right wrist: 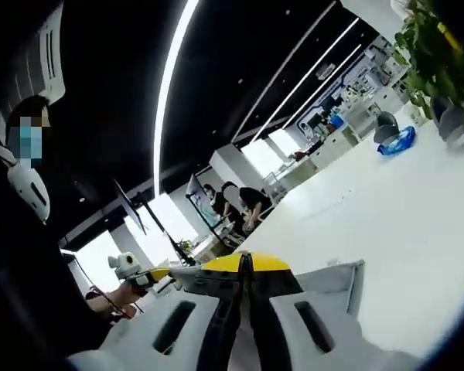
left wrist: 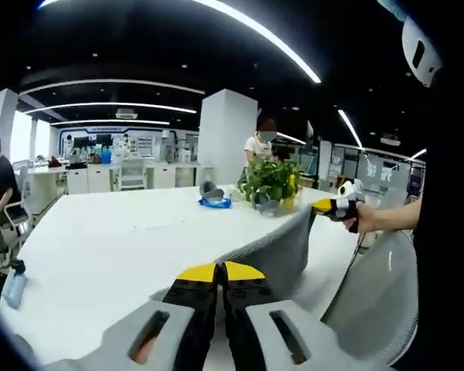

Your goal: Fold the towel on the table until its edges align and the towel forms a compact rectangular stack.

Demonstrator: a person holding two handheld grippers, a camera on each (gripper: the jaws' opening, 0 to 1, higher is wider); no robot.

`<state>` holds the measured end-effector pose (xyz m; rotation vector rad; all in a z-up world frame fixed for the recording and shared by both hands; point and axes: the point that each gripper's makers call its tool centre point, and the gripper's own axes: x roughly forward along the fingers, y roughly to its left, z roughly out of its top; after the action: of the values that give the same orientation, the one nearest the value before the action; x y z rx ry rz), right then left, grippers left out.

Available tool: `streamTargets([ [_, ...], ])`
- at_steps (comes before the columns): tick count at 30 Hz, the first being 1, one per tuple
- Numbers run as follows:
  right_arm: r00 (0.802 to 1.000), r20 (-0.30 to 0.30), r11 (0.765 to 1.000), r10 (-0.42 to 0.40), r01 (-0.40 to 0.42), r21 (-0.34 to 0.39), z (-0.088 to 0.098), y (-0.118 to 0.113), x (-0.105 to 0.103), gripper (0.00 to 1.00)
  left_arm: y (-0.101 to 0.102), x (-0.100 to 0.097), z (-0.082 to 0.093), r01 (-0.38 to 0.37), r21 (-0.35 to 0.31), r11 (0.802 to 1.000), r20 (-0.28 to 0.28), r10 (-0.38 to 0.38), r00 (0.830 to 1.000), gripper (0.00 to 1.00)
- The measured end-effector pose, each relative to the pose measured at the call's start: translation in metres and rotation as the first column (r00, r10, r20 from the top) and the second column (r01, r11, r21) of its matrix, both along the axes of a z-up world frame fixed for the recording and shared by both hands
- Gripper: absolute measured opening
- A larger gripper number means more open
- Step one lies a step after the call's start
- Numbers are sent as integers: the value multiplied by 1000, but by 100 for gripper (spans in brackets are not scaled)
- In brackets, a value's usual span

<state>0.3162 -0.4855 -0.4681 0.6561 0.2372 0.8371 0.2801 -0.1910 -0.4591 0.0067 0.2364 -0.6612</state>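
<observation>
Towel (left wrist: 282, 246) held aloft; potted plant (left wrist: 272, 182), blue object (left wrist: 214, 202) behind.

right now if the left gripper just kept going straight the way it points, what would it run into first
Most likely the grey towel, which it already pinches and which stretches across just ahead of the left gripper toward the right gripper. Past that lies bare white table; the potted plant stands farther off, though depth is unclear.

Open office with long ceiling light strips (left wrist: 255, 31), a white pillar (left wrist: 226, 135) and bright windows (right wrist: 267, 154).
</observation>
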Motion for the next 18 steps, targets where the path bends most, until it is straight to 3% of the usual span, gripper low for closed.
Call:
streamTargets([
  [9,999,-10,997,-42,41,-69,-7,-3,19,0,0,21,0,10,35,999,1,-10,1000,2],
  [18,996,-74,991,-55,45,-129,-31,1,50,0,6,48,-24,8,58,998,-58,-5,998,2],
])
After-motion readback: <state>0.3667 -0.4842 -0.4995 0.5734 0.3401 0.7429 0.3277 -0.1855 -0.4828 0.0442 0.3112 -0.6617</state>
